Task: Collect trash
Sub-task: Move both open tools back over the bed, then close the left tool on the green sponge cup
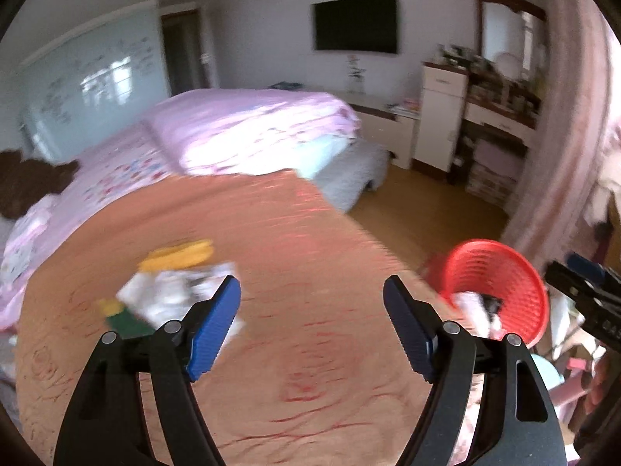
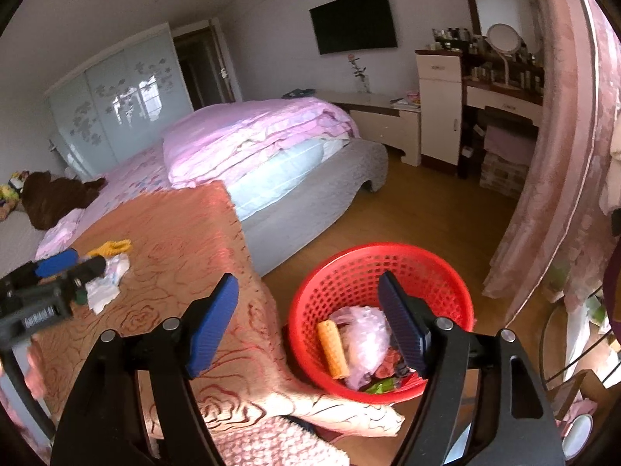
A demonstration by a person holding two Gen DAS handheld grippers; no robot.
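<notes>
On the table under its orange rose-patterned cloth (image 1: 310, 233) lies blurred trash: a yellow piece (image 1: 182, 254), crumpled white paper (image 1: 167, 295) and a green bit (image 1: 126, 320). My left gripper (image 1: 312, 291) hangs open and empty above the cloth, just right of that pile. The red mesh basket (image 2: 349, 268) stands on the floor beside the table and holds an orange ridged piece (image 2: 333, 349), a clear plastic bag (image 2: 365, 338) and other scraps. My right gripper (image 2: 308, 287) is open and empty, its right finger over the basket. The left gripper (image 2: 73, 266) shows near the white paper (image 2: 104, 283).
A bed with a pink quilt (image 2: 252, 132) stands behind the table. Wooden floor (image 2: 427, 209) runs between the bed, a white cabinet (image 2: 440, 116) and a cluttered dressing table (image 2: 504, 101). A pink curtain (image 2: 562, 155) hangs close on the right of the basket.
</notes>
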